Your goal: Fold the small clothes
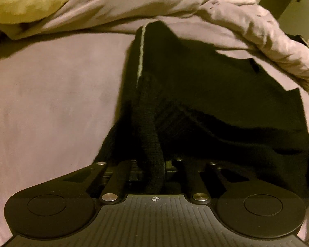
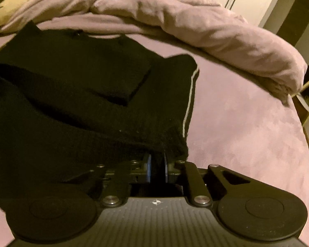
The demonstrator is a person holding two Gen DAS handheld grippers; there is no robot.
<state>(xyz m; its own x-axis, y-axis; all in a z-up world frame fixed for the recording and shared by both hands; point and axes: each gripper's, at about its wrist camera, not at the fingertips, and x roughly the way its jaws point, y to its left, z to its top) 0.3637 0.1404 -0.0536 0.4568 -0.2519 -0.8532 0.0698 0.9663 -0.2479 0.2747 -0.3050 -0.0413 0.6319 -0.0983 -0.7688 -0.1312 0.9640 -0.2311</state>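
On the bed (image 1: 51,107), covered with a mauve sheet, a black knitted garment (image 1: 216,94) lies spread out, partly folded, with a pale stripe running along one edge. Both grippers hold its near hem, one at each lower corner.

From the left wrist view, the left gripper (image 1: 154,164) has its fingers closed on a bunched strip of the black knit, which drapes over the mechanism and hides the finger pads. The cloth rises from the fingers and stretches away toward the far side of the bed.

From the right wrist view, the right gripper (image 2: 157,164) pinches a fold of the same garment (image 2: 82,94) between its two blue-edged fingers (image 2: 148,168), which stand close together with cloth filling the gap. A folded sleeve or flap lies across the top of the garment, its end squared off near the middle.

Beyond the garment a crumpled mauve blanket (image 2: 195,26) is heaped along the far edge of the bed. A yellowish plush toy (image 2: 4,4) with a drawn face rests at the far left corner, touching the blanket. A pale wall and a dark door show behind.
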